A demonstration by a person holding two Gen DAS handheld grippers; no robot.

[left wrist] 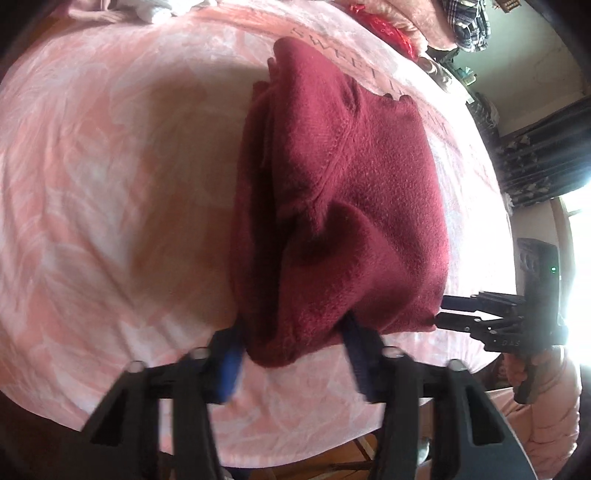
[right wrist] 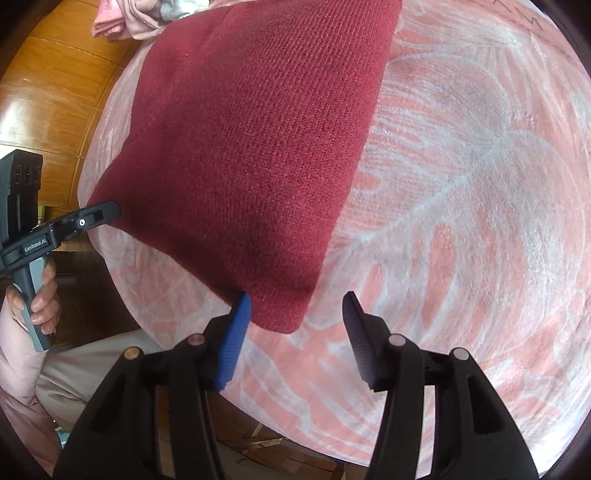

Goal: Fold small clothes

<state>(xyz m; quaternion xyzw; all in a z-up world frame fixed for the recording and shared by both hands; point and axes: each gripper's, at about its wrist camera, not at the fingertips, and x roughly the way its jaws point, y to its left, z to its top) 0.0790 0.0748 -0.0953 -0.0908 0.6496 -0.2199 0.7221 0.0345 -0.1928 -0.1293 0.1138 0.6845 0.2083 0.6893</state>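
A folded dark red knit garment lies on the pink leaf-print cloth. My left gripper is open, its blue pads either side of the garment's near corner, which sits between them. In the right wrist view the garment fills the upper left. My right gripper is open, its jaws wide apart, and the garment's near corner lies between the fingertips. Each gripper also shows in the other view: the right one at the garment's right corner, the left one at its left corner.
A pile of pink and white clothes lies at the far edge of the cloth. More clothes, red and plaid, are heaped at the far right. A wooden floor shows left of the table. The person's hand and pale trousers are at the lower left.
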